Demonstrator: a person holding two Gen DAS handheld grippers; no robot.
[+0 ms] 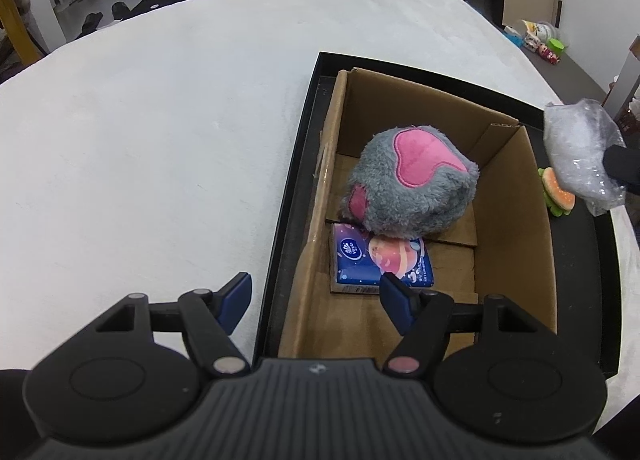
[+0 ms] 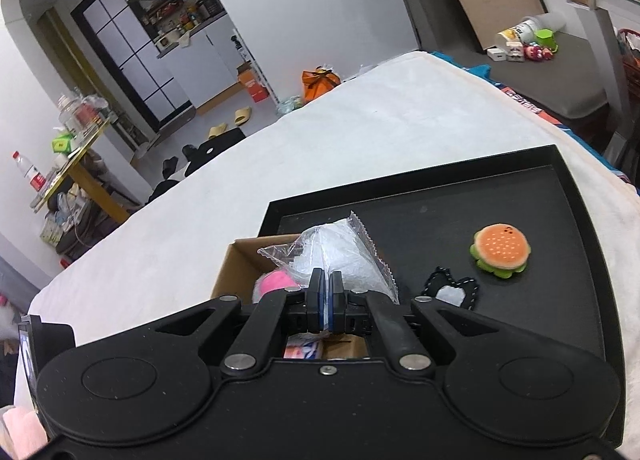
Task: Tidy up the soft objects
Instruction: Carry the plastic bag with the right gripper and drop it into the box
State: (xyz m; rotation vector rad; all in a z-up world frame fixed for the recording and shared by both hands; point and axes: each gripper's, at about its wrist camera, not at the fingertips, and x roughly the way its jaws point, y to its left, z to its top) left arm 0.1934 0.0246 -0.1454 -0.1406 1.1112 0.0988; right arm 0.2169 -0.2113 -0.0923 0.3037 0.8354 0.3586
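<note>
A cardboard box (image 1: 516, 216) stands in a black tray (image 1: 296, 164) on the white cloth. Inside it lie a grey and pink plush toy (image 1: 412, 184) and a blue tissue pack (image 1: 380, 260). My left gripper (image 1: 316, 296) hangs open over the box's near left wall, holding nothing. My right gripper (image 2: 327, 292) is shut on a clear plastic packet with white filling (image 2: 340, 248), held above the box's right wall; the same packet (image 1: 580, 148) shows at the right of the left wrist view. A small burger plush (image 2: 502, 252) and a black and white felt piece (image 2: 452, 292) lie on the tray (image 2: 440, 212).
The white cloth (image 1: 140, 160) spreads wide to the left of the tray. Beyond the surface's far edge are slippers, an orange bag (image 2: 320, 80) and a cluttered yellow side table (image 2: 72, 164). Small toys and a jar (image 2: 524, 36) sit on a grey ledge at the back right.
</note>
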